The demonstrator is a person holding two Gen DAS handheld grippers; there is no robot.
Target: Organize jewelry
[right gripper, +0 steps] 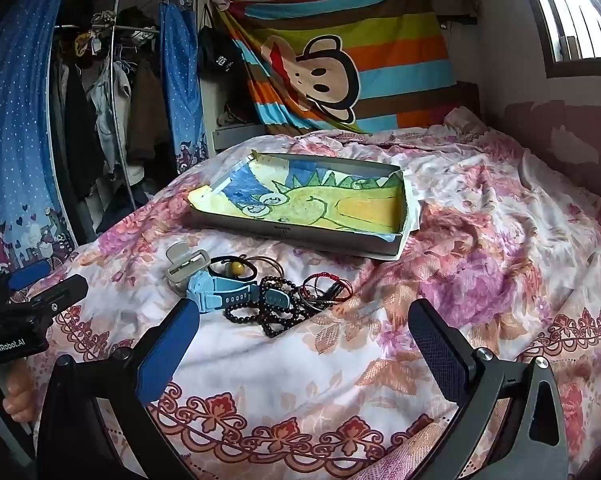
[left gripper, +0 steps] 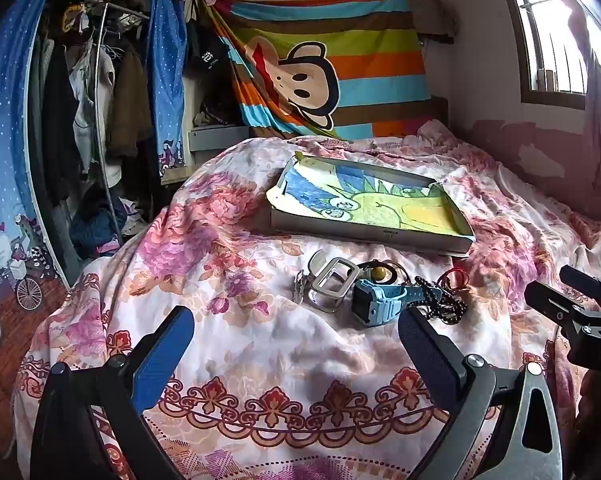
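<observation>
Left wrist view shows the left gripper (left gripper: 296, 344) with its two blue fingers spread wide and nothing between them, hanging just above the flowery bedspread (left gripper: 236, 360). The right gripper (right gripper: 304, 344) is spread wide too and holds nothing. The jewelry lies in a little heap just past the fingers: a blue watch (left gripper: 380, 300), a silver buckle (left gripper: 334, 280), a black bead string (right gripper: 268, 312), red cords (right gripper: 332, 284) and a black loop with a yellow bead (right gripper: 236, 268). Behind the heap sits a flat box (right gripper: 300, 236) with a green dinosaur drawing inside, and nothing is in it yet, so I think the first pick is still to come. To do it well, take one piece from the edge of the heap, like the watch, and pinch its fat middle. The beads and cords lie tangled over each other, so they may drag along. The soft, bumpy bedspread may get pinched as well.
</observation>
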